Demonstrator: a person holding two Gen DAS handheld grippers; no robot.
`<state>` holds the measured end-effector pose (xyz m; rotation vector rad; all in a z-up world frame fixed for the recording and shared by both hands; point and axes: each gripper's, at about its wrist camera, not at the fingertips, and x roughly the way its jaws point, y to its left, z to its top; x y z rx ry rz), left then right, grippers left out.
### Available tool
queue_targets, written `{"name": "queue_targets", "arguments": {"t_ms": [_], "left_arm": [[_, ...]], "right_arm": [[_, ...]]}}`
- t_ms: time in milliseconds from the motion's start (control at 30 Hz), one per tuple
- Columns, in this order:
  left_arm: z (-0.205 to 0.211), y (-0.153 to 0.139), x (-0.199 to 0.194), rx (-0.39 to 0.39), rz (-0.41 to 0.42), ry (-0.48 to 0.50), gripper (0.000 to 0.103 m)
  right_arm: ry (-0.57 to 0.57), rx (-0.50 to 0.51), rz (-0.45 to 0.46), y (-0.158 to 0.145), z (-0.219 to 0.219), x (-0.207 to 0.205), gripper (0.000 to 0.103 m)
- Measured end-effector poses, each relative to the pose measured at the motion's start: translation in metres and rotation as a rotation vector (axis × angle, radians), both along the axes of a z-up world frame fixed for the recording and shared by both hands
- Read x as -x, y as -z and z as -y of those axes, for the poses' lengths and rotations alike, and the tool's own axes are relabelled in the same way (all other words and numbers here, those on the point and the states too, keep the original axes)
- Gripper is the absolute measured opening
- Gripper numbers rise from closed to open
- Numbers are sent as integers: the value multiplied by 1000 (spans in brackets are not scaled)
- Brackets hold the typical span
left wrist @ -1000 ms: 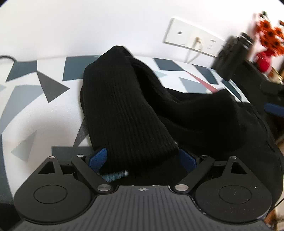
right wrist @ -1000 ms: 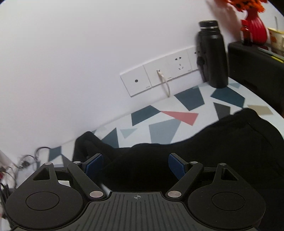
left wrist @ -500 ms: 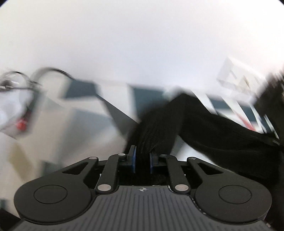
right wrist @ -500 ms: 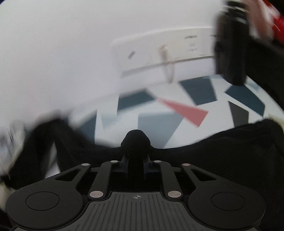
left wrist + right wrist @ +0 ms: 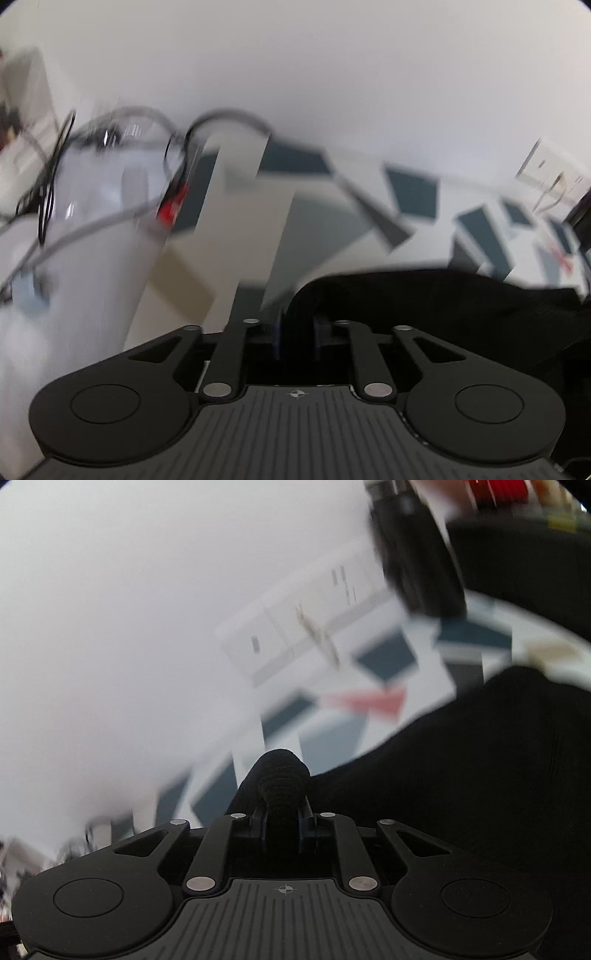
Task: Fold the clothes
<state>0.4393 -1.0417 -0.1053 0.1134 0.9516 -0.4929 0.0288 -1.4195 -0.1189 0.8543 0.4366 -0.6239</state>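
Observation:
A black ribbed knit garment (image 5: 443, 306) lies on a white table with grey, blue and red shapes (image 5: 332, 206). My left gripper (image 5: 297, 332) is shut on an edge of the garment, which stretches away to the right. In the right wrist view the garment (image 5: 461, 768) fills the lower right. My right gripper (image 5: 282, 825) is shut on a bunched fold of it that sticks up between the blue pads. Both views are motion-blurred.
A white wall stands behind the table with a socket strip (image 5: 295, 638) and a plugged-in cable. A black bottle (image 5: 417, 554) stands at the back right. Tangled cables and a clear container (image 5: 92, 177) sit at the left.
Both grippers went from open to shut on the black garment. Both have since swung with it, the left view turning left towards the cables.

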Motion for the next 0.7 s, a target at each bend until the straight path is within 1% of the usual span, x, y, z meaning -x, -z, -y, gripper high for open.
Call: {"name": "queue_targets", "arguments": {"t_ms": [33, 67, 100, 133, 167, 233, 300, 333, 367, 433, 533, 633, 700], "left_arm": [[0, 4, 3, -22, -2, 0, 32], [1, 8, 6, -42, -1, 2, 48], [3, 5, 13, -48, 29, 30, 68], [6, 2, 20, -54, 60, 58, 76], [7, -1, 28, -65, 97, 89, 82], [17, -5, 47, -105, 178, 186, 84], [28, -9, 63, -143, 244, 288, 85], [32, -9, 73, -146, 277, 354, 85], [37, -9, 82, -150, 309, 420, 88], [50, 1, 95, -184, 350, 552, 90], [67, 20, 106, -251, 358, 689, 90], [76, 36, 106, -290, 362, 744, 90], [83, 47, 106, -316, 365, 780, 90]], "right_arm": [[-1, -18, -13, 7, -5, 1, 21], [-3, -36, -26, 14, -11, 1, 25], [-4, -55, -39, 20, -16, 2, 27], [10, -43, -35, 19, -21, 3, 32], [23, -27, -29, 16, -25, 4, 39], [36, -1, -17, 10, -32, 7, 43], [32, 2, -4, 7, -34, 9, 41], [27, -3, 3, 7, -32, 9, 37], [30, -4, 1, 8, -30, 9, 29], [36, 0, -8, 9, -30, 11, 22], [41, 10, -14, 12, -29, 10, 20], [27, 24, -30, 15, -25, 2, 23], [13, 48, -48, 17, -22, -6, 19]]}}
